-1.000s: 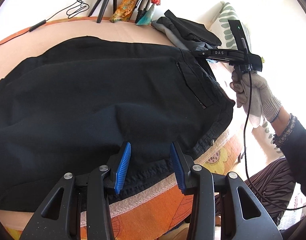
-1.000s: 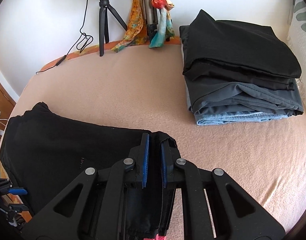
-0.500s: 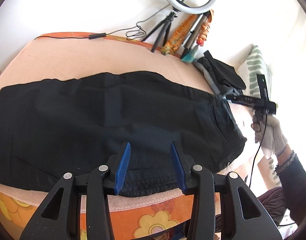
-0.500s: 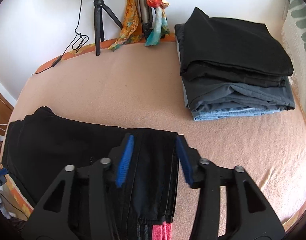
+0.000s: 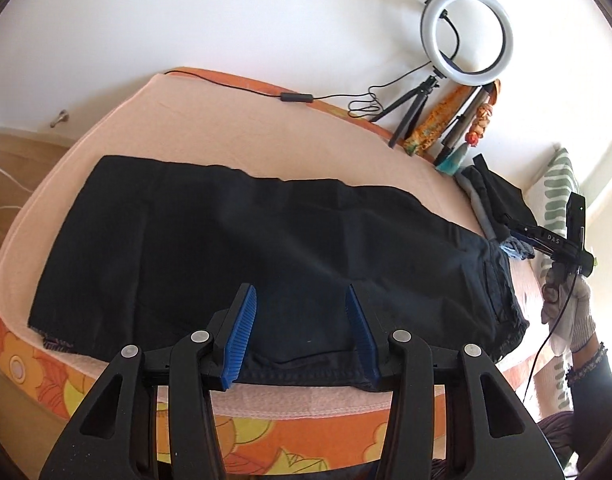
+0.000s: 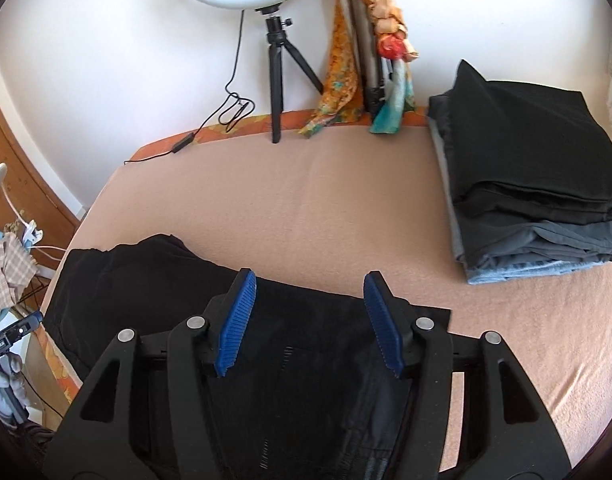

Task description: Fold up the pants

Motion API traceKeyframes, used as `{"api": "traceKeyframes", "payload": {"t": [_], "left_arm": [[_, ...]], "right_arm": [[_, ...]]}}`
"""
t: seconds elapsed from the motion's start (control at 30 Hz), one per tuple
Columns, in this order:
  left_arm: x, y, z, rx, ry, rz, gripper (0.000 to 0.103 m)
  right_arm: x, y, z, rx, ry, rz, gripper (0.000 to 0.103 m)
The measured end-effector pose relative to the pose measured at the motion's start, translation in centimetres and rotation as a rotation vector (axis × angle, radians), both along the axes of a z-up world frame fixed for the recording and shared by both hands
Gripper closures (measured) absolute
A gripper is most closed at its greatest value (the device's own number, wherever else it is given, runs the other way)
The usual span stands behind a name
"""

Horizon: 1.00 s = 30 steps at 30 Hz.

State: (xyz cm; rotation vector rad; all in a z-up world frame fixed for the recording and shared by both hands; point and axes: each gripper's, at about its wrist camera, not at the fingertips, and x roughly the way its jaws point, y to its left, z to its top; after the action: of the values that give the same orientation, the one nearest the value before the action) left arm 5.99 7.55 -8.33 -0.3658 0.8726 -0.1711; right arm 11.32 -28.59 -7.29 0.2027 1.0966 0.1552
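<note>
you're holding the left gripper (image 5: 300, 336) and right gripper (image 6: 309, 320) above the black pants (image 5: 266, 252), both with fingers spread and gripping nothing, pants lying flat lengthwise on the peach bed (image 6: 325, 200), folded stack of clothes (image 6: 533, 184) sitting well apart.

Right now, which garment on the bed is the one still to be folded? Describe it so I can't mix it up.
On the peach bed sheet, ignore the folded stack at the far right. The black pants lie spread flat along the near edge, the only garment not folded into a pile.
</note>
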Motion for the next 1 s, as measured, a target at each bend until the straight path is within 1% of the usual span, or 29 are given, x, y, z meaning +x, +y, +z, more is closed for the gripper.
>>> {"api": "traceKeyframes", "payload": {"t": [0.2, 0.33, 0.43, 0.6, 0.63, 0.67, 0.7, 0.77, 0.83, 0.9, 0.93, 1.0], "left_arm": [[-0.4, 3.5, -2.0, -0.019, 0.059, 0.082, 0.058], [-0.2, 5.2, -2.6, -0.005, 0.075, 0.124, 0.058], [0.2, 6.8, -3.2, -0.012, 0.089, 0.174, 0.058], [0.5, 8.8, -4.5, -0.009, 0.123, 0.23, 0.058], [0.5, 9.2, -4.8, -0.015, 0.131, 0.241, 0.058], [0.4, 9.6, -5.1, -0.021, 0.137, 0.249, 0.058], [0.2, 9.9, -5.3, -0.025, 0.134, 0.253, 0.058], [0.0, 10.4, -5.3, -0.019, 0.126, 0.256, 0.058], [0.1, 10.8, -5.4, -0.013, 0.124, 0.259, 0.058], [0.2, 11.1, -5.4, 0.012, 0.118, 0.265, 0.058], [0.3, 11.3, -5.4, 0.024, 0.118, 0.274, 0.058], [0.0, 12.1, -5.1, 0.011, 0.116, 0.303, 0.058]], "right_arm": [[3.2, 5.3, -2.7, 0.069, 0.042, 0.084, 0.044], [5.5, 8.5, -4.8, 0.108, 0.08, 0.125, 0.044], [7.3, 10.6, -6.6, 0.135, 0.115, 0.14, 0.044], [8.8, 14.0, -8.9, 0.149, 0.161, 0.201, 0.044], [8.8, 14.7, -9.1, 0.146, 0.162, 0.222, 0.055], [8.8, 15.6, -9.2, 0.126, 0.162, 0.242, 0.063], [8.8, 16.3, -9.3, 0.085, 0.157, 0.256, 0.072], [8.7, 16.9, -9.6, 0.037, 0.141, 0.271, 0.08], [8.8, 16.5, -9.8, 0.02, 0.131, 0.254, 0.091], [9.1, 15.7, -9.8, 0.016, 0.121, 0.221, 0.095], [9.1, 15.8, -9.7, -0.007, 0.114, 0.219, 0.096], [9.0, 16.4, -9.5, -0.055, 0.103, 0.232, 0.096]]}}
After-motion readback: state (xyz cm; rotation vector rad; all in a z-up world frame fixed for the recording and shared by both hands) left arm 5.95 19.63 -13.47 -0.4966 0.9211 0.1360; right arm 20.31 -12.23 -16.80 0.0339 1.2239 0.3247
